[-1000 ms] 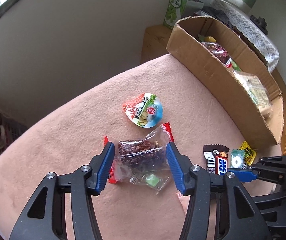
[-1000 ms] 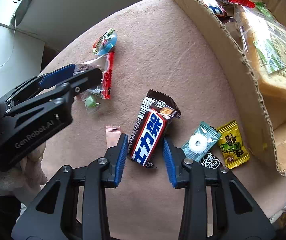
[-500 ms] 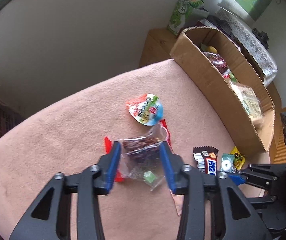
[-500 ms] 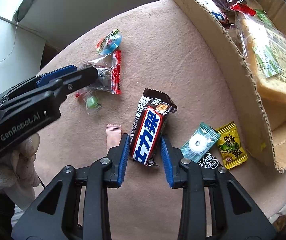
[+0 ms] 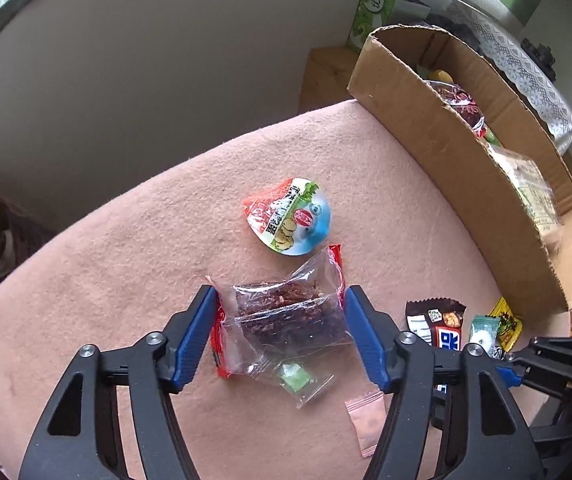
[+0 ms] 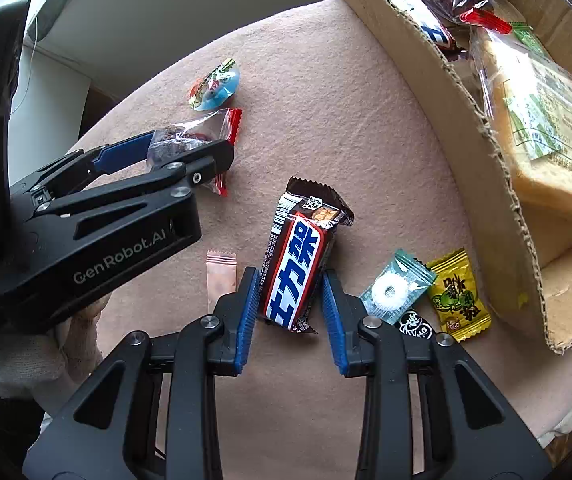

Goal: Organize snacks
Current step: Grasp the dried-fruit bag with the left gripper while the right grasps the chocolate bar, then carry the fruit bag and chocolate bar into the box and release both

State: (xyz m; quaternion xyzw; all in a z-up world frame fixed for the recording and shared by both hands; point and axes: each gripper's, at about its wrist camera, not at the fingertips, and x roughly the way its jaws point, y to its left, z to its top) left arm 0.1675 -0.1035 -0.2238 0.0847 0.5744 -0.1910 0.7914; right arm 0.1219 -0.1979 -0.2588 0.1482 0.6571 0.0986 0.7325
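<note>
While the cardboard box (image 6: 486, 152) stands open along the far edge of the pink felt-covered tabletop (image 5: 133, 240), it evidently serves as the collecting bin: a bagged slice of bread (image 6: 542, 120), a second chocolate bar and a red-sealed clear packet already lie inside it, which suggests loose snacks are being moved there one by one. Next in size, the left gripper (image 5: 277, 332) points steeply down over a clear packet of dark dried fruit (image 5: 286, 316); its jaws are opening and stand either side of the packet, with a little daylight showing at both pads, so the packet appears to rest on the felt, not clamped. The right gripper (image 6: 288, 308) straddles the lower end of a chocolate bar (image 6: 298, 264); its jaws are narrowly spread, close to the wrapper, though firm pad contact cannot be confirmed. A round foil-lidded jelly cup (image 5: 288, 216) lies just beyond the fruit packet. Smallest, a mint candy (image 6: 396, 290), a yellow candy (image 6: 456, 294), a black-wrapped sweet (image 6: 414, 326) and a pink sachet (image 6: 219, 276) sit near the box wall, presumably awaiting collection.
</note>
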